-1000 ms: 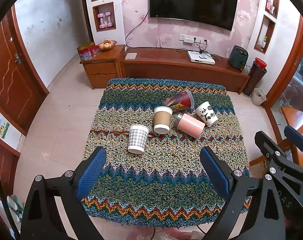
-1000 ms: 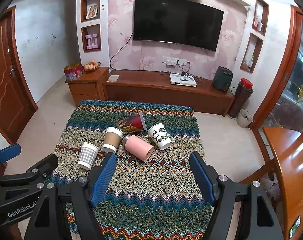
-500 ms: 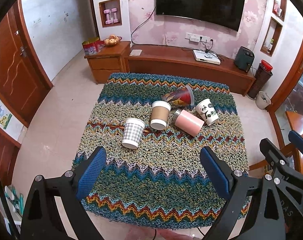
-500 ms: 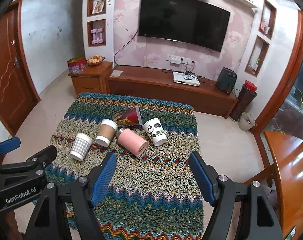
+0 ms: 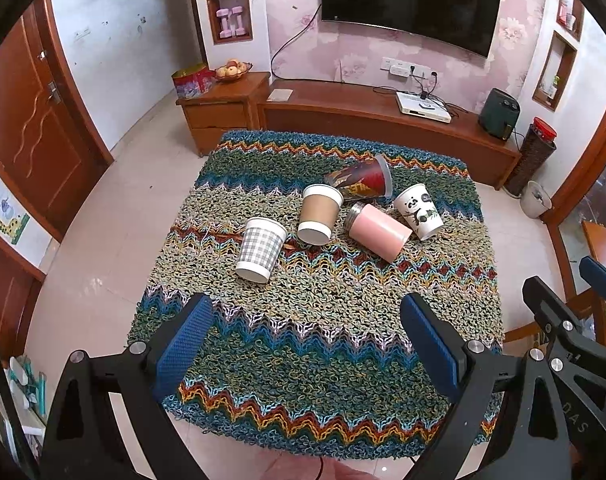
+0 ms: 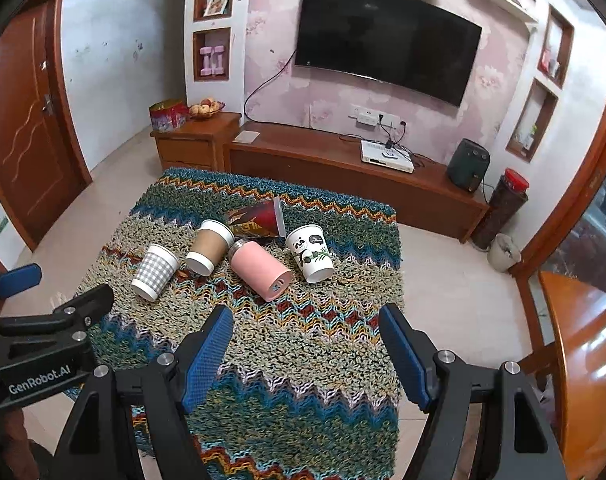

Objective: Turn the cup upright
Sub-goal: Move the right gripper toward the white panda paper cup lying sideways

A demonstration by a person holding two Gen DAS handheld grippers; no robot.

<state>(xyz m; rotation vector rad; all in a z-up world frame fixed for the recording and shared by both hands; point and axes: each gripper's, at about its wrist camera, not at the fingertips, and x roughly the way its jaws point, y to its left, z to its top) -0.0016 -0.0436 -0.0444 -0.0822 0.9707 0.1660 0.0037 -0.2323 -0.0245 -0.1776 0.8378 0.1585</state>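
Observation:
Several cups lie tipped on a knitted zigzag cloth over a table (image 5: 323,344) (image 6: 303,356): a grey checked cup (image 5: 261,249) (image 6: 155,272), a brown paper cup (image 5: 318,213) (image 6: 209,246), a pink tumbler (image 5: 377,231) (image 6: 259,270), a panda cup (image 5: 418,211) (image 6: 310,253) and a red patterned cup (image 5: 361,181) (image 6: 259,220). My left gripper (image 5: 307,342) is open and empty, high above the near part of the table. My right gripper (image 6: 305,354) is open and empty, also well short of the cups.
A low wooden TV cabinet (image 5: 383,116) runs behind the table, with a side cabinet (image 5: 219,108) carrying a fruit bowl. A bin (image 6: 503,252) stands on the floor at right. Another wooden table (image 6: 583,344) is at the far right. A door (image 5: 27,128) is at left.
Both grippers have pulled back and risen, so the table and cups look smaller and farther. The cups have not moved. Both grippers stay open.

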